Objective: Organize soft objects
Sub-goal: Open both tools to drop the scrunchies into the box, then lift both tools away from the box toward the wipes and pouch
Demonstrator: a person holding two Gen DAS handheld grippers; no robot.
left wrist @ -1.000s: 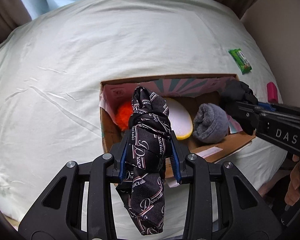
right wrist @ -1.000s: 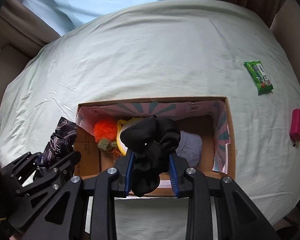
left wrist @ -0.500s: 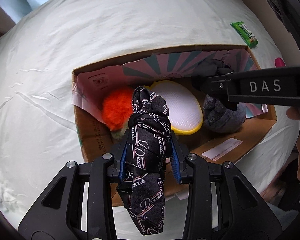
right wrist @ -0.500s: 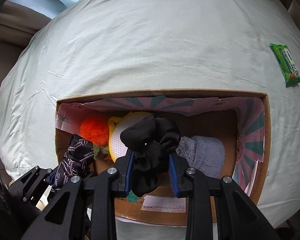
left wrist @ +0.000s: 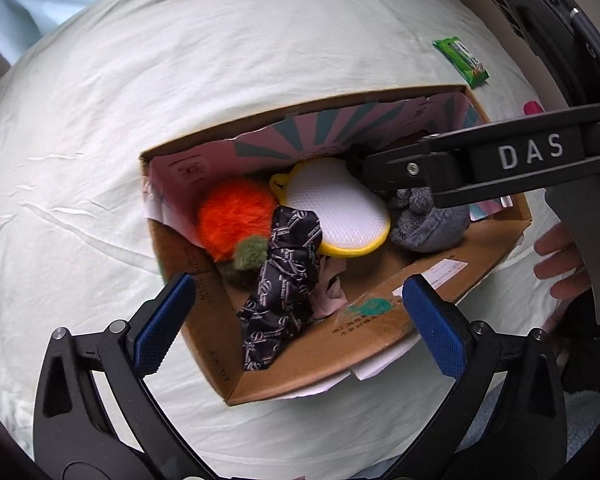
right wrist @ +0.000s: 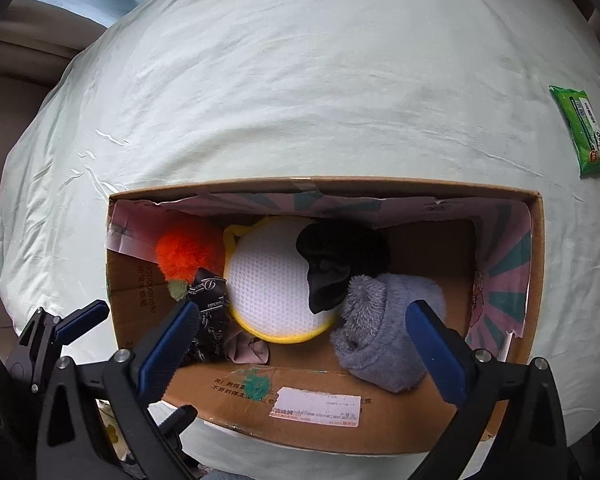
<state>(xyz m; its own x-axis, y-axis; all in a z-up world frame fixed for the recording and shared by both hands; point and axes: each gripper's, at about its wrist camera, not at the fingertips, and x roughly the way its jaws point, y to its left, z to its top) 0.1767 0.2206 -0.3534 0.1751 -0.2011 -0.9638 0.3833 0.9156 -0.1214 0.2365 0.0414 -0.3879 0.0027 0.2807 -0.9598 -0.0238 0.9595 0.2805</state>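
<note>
Left gripper [left wrist: 296,320] and right gripper [right wrist: 300,344] tipped steeply down over cardboard box [right wrist: 324,424], jaws opening, gripping nothing.

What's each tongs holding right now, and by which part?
Nothing. Left tongs are opening, clear of the patterned black cloth in the cardboard box. Right tongs are opening too; the black fabric lies loose inside.

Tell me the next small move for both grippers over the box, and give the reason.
Probably lift both clear of the cardboard box. The left gripper and right gripper are opening, with nothing pressed between their pads. The patterned black cloth and the black scrunchie already lie inside the box, so nothing remains to release there.
</note>
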